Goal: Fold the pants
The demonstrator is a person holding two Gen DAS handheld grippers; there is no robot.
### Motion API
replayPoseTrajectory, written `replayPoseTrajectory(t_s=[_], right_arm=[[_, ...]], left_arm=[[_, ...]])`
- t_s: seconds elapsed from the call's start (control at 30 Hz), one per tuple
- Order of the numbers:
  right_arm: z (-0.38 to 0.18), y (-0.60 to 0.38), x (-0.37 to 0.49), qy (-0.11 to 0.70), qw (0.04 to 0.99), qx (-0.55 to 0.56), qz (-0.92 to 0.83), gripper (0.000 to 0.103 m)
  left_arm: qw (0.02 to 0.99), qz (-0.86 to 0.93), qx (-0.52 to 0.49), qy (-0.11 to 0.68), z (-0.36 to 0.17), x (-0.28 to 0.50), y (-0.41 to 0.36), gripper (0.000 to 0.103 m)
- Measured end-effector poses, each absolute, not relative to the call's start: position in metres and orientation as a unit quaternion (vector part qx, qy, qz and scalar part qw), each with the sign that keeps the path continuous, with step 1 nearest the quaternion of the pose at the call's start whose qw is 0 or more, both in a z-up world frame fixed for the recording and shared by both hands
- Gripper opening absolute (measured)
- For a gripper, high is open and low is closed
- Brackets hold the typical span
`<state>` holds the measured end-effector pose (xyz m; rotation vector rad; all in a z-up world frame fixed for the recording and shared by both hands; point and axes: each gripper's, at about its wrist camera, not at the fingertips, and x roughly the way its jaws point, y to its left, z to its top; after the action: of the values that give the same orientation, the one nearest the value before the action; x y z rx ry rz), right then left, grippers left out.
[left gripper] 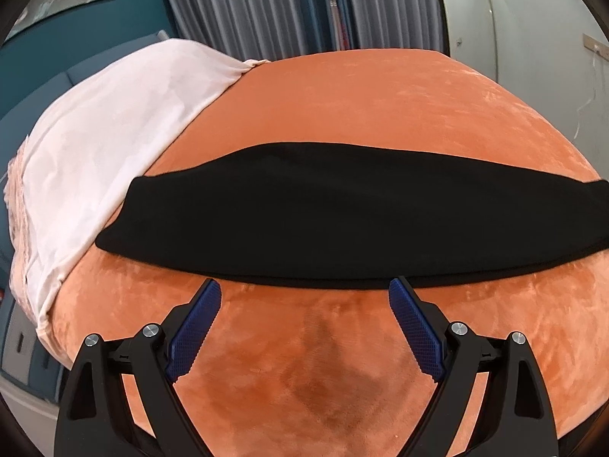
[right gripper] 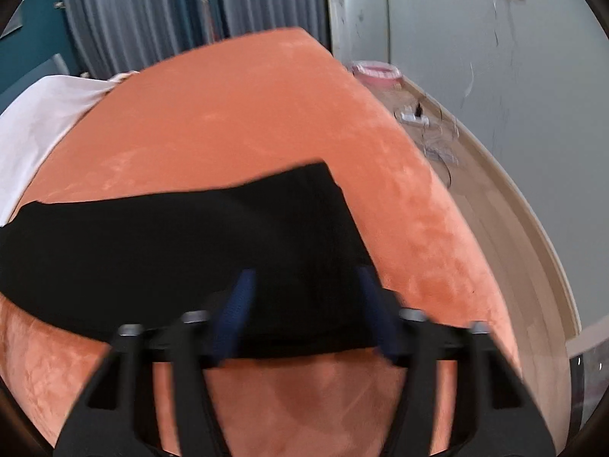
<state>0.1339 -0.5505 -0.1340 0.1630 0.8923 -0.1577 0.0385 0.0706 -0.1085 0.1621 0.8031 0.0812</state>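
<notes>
Black pants (left gripper: pixel 342 213) lie flat in a long band across an orange velvet bed (left gripper: pixel 361 106). My left gripper (left gripper: pixel 304 289) is open and empty, its blue pads (left gripper: pixel 198 327) just short of the pants' near edge, near the middle of the band. In the right wrist view the pants (right gripper: pixel 190 243) end in a squared right end. My right gripper (right gripper: pixel 304 278) is open and hovers over that right end near the near edge, with nothing between the jaws. This view is blurred.
A white sheet (left gripper: pixel 106 144) covers the bed's left end. Grey curtains (left gripper: pixel 266 3) hang behind the bed. To the right are a pale wall (right gripper: pixel 495 76), wood floor with cables and a power strip (right gripper: pixel 415 116), and a pink basin (right gripper: pixel 377 70).
</notes>
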Motion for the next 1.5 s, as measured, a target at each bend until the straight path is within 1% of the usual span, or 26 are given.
replayPoseTrajectory(t_s=[0.03,0.07,0.13,0.2,0.23,0.27,0.3,0.37,0.43,0.53,0.57,0.6,0.63,0.67,0.7,0.73,0.8,0.97,1.03,1.13,1.27,1.33,1.5], right_arm=[[-0.130,-0.554,0.131,0.426,0.898,0.088,-0.073,0.008],[-0.120,-0.555,0.123,0.413,0.904,0.083,-0.077,0.007],[-0.114,-0.563,0.112,0.401,0.909,0.079,-0.085,0.006],[-0.140,-0.576,0.121,0.440,0.889,0.095,-0.082,0.007],[-0.142,-0.575,0.121,0.430,0.894,0.092,-0.080,0.008],[-0.134,-0.571,0.119,0.419,0.900,0.087,-0.080,0.014],[-0.129,-0.571,0.117,0.415,0.902,0.093,-0.082,0.023],[-0.116,-0.571,0.111,0.395,0.908,0.103,-0.098,0.069],[-0.112,-0.574,0.107,0.380,0.912,0.099,-0.117,0.088],[-0.135,-0.584,0.123,0.433,0.885,0.125,-0.115,0.087],[-0.145,-0.585,0.127,0.448,0.877,0.135,-0.111,0.078],[-0.156,-0.585,0.130,0.455,0.871,0.145,-0.110,0.073],[-0.154,-0.583,0.128,0.446,0.876,0.144,-0.114,0.069],[-0.151,-0.577,0.128,0.444,0.878,0.150,-0.096,0.041],[-0.147,-0.574,0.128,0.445,0.876,0.170,-0.079,0.026],[-0.142,-0.570,0.129,0.445,0.874,0.176,-0.080,0.019],[-0.125,-0.550,0.131,0.437,0.882,0.151,-0.088,0.018],[-0.071,-0.477,0.140,0.403,0.904,0.143,-0.024,0.018],[-0.051,-0.431,0.148,0.395,0.909,0.134,0.019,0.017],[-0.036,-0.356,0.164,0.397,0.905,0.124,0.088,0.018],[-0.042,-0.245,0.190,0.414,0.894,0.087,0.148,0.018],[-0.050,-0.208,0.201,0.424,0.888,0.071,0.163,0.017],[-0.094,-0.132,0.233,0.465,0.868,0.030,0.175,0.017]], left_arm=[[0.917,0.040,0.083,0.389,-0.108,0.038,0.069,0.087],[0.917,0.041,0.087,0.387,-0.108,0.037,0.068,0.087],[0.919,0.043,0.091,0.382,-0.105,0.036,0.068,0.087],[0.919,0.043,0.088,0.381,-0.106,0.036,0.069,0.087],[0.918,0.041,0.085,0.386,-0.109,0.038,0.069,0.087],[0.915,0.040,0.084,0.392,-0.112,0.039,0.069,0.087],[0.913,0.041,0.083,0.397,-0.114,0.039,0.068,0.087],[0.912,0.036,0.082,0.400,-0.115,0.036,0.067,0.087],[0.915,0.031,0.086,0.394,-0.114,0.032,0.065,0.087],[0.915,0.028,0.083,0.394,-0.115,0.029,0.067,0.087],[0.915,0.027,0.080,0.394,-0.115,0.028,0.068,0.087],[0.915,0.026,0.075,0.395,-0.116,0.027,0.069,0.087],[0.915,0.025,0.071,0.396,-0.115,0.026,0.071,0.087],[0.916,0.025,0.068,0.395,-0.115,0.024,0.074,0.087],[0.916,0.024,0.067,0.394,-0.115,0.023,0.077,0.087],[0.917,0.024,0.065,0.394,-0.114,0.021,0.082,0.087],[0.918,0.023,0.057,0.392,-0.113,0.018,0.089,0.087],[0.922,0.023,0.030,0.386,-0.110,0.011,0.118,0.087],[0.923,0.023,0.018,0.385,-0.110,0.009,0.132,0.087],[0.925,0.026,0.005,0.378,-0.108,0.003,0.156,0.087],[0.927,0.031,-0.015,0.374,-0.108,-0.004,0.193,0.087],[0.927,0.037,-0.024,0.372,-0.108,-0.007,0.212,0.087],[0.928,0.057,-0.034,0.366,-0.111,-0.012,0.258,0.087]])
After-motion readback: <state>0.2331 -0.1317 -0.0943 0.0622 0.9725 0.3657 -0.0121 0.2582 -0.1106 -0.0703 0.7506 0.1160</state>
